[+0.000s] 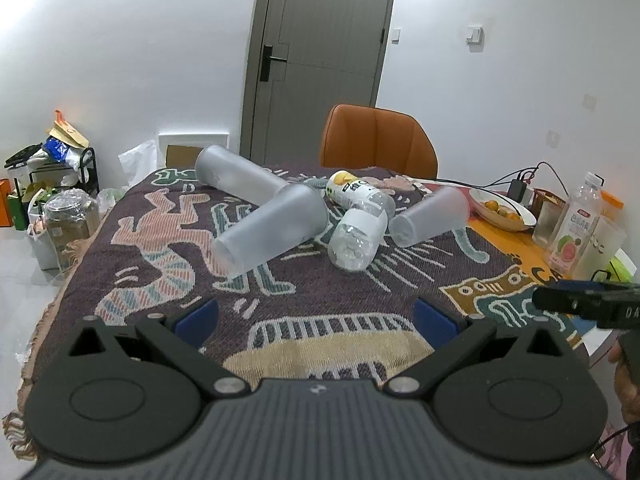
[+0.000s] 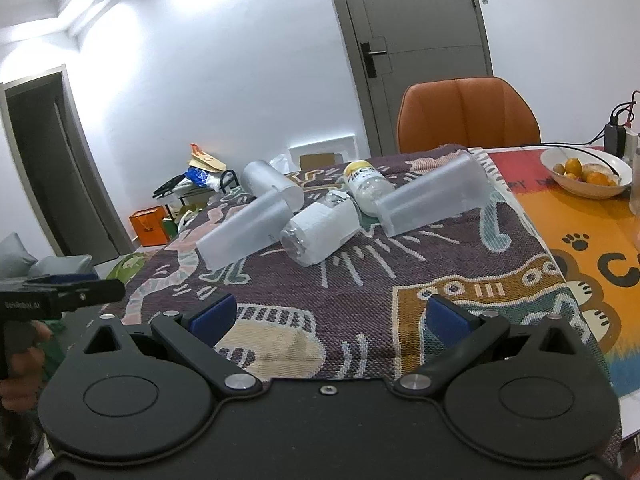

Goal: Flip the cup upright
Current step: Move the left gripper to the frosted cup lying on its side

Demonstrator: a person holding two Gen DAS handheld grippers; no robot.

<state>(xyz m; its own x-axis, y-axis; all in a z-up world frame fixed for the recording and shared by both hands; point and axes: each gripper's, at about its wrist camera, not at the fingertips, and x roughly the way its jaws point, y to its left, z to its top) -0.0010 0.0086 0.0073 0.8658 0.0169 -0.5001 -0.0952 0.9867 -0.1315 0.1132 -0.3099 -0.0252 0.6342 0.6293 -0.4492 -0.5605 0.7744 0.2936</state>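
Observation:
Three frosted plastic cups lie on their sides on the patterned cloth: a near one [image 1: 268, 230] [image 2: 244, 230], a far left one [image 1: 236, 174] [image 2: 272, 184], and a right one [image 1: 430, 216] [image 2: 434, 196]. Two plastic bottles lie among them: a clear one [image 1: 356, 236] [image 2: 320, 230] and a yellow-capped one [image 1: 356, 192] [image 2: 366, 184]. My left gripper [image 1: 316, 314] is open and empty, well short of the cups. My right gripper [image 2: 330, 314] is open and empty, also short of them.
An orange chair [image 1: 376, 138] [image 2: 466, 114] stands behind the table. A bowl of oranges [image 1: 502, 208] [image 2: 586, 172], a juice bottle [image 1: 576, 224] and cables sit at the right. Bags and a rack [image 1: 52, 176] stand on the floor at the left.

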